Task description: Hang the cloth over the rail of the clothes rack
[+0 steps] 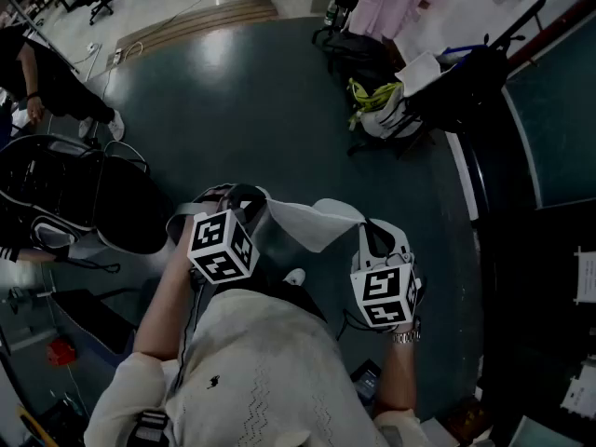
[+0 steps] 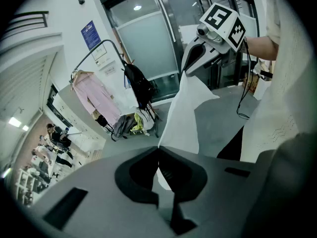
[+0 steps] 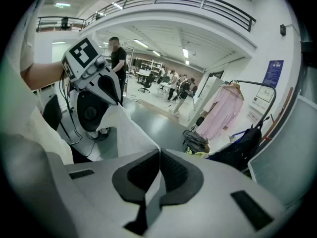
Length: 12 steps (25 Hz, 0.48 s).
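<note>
Head view: left claw (image 1: 235,201) and right claw (image 1: 371,233) hold the white cloth (image 1: 303,222) spread between them; left gripper view: jaws clenched on the cloth edge, well apart from the clothes rack (image 2: 105,41); right gripper view: jaws clenched on cloth, left of that rack.

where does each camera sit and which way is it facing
Head view: on the person's head, looking steeply down at the floor; shows the torso, left gripper and right gripper holding the cloth.
Left gripper view: on that gripper, looking along its shut jaws across the cloth to the right gripper and clothes rack.
Right gripper view: mirrored, facing the left gripper.
Shared: both gripper views show the cloth and clothes rack.
</note>
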Tool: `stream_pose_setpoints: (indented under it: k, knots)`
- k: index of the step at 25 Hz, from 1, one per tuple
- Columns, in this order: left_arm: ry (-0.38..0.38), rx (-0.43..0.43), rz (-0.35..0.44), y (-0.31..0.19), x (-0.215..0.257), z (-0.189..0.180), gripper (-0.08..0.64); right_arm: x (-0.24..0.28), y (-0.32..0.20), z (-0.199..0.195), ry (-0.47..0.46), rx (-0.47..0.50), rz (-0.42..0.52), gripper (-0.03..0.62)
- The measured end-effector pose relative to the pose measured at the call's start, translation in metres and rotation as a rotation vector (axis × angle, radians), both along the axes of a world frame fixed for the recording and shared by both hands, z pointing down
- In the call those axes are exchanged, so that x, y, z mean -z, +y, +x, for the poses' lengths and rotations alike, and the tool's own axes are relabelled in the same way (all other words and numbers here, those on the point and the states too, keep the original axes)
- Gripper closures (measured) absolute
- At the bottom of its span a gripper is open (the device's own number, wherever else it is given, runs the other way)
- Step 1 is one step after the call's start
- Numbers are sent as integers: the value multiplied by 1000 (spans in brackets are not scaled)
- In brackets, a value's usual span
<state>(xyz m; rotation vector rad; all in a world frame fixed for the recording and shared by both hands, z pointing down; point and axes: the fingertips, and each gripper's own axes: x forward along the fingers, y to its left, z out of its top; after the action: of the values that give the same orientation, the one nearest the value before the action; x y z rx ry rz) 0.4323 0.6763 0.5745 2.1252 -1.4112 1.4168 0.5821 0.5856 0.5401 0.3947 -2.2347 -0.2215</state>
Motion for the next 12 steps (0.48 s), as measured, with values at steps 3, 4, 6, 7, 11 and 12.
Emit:
stream_pose_setpoints:
  k: [3,4,6,7,11,12]
  knots:
    - [9,32,17,-19,3,-6,546,4,-26,-10,-5,29,18,572]
    - [12,37,18,-23,4,-9,546,5,-32,-14,-5,33,18,572]
    - [14,44,17,-31,4,-21,546,6,-41,-28,-6,40,13,572]
    - [13,48,18,-36,3,-31,547,5,-47,-38,-4,45,12,572]
    - [2,48,18,-62,-6,-82,546,-4,-73,-89,25,56,19,572]
    - [2,42,18,-70,-8,-97,546,-7,-81,-103,33,51,18,572]
